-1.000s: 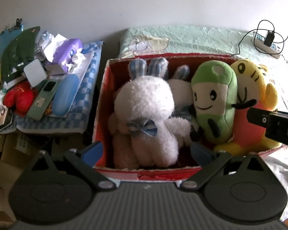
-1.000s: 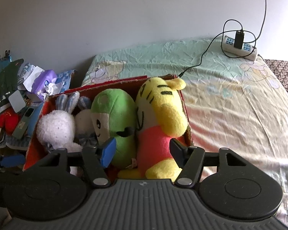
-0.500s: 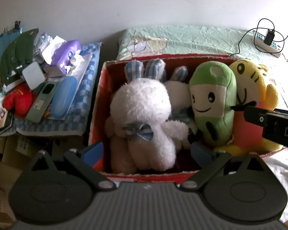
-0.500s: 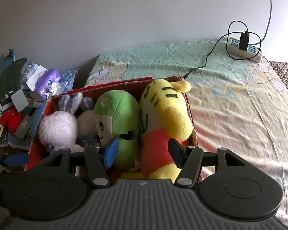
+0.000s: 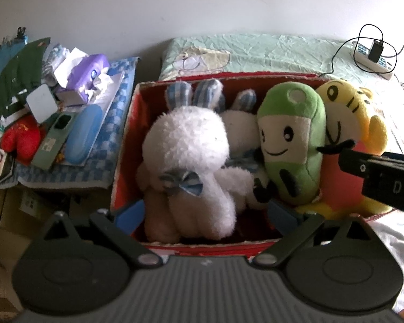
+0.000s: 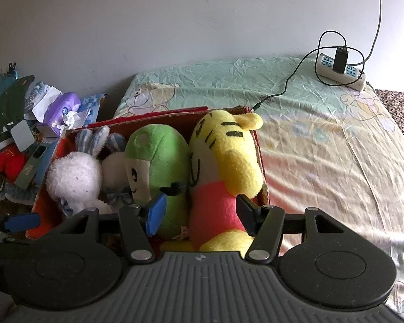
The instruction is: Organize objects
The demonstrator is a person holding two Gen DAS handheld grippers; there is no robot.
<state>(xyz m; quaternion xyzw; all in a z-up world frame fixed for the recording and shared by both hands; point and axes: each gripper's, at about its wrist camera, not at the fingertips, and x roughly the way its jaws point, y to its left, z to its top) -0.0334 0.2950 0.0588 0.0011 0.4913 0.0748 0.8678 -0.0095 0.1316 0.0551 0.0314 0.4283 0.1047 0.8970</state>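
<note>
A red cardboard box [image 5: 126, 145] [image 6: 44, 196] on the bed holds a white rabbit plush [image 5: 185, 161] [image 6: 72, 180], a second smaller white rabbit [image 5: 239, 132] behind it, a green plush [image 5: 291, 145] [image 6: 153, 161] and a yellow tiger plush [image 5: 344, 113] [image 6: 229, 158] in a pink shirt. My left gripper [image 5: 206, 214] is open and empty, its fingers astride the white rabbit at the box's near wall. My right gripper [image 6: 200, 212] is open and empty, its fingers on either side of the tiger's body. The right gripper's body shows in the left wrist view [image 5: 379, 172].
A cluttered pile lies left of the box: purple tissue pack [image 5: 89, 75], blue case [image 5: 82, 134], red plush [image 5: 21, 140], checked cloth [image 5: 105, 150]. A power strip [image 6: 342, 72] with a black cable lies at the far right of the bed sheet [image 6: 323, 140]. A wall stands behind.
Both grippers have drawn back slightly toward me and stayed open. The plush toys and box have not moved.
</note>
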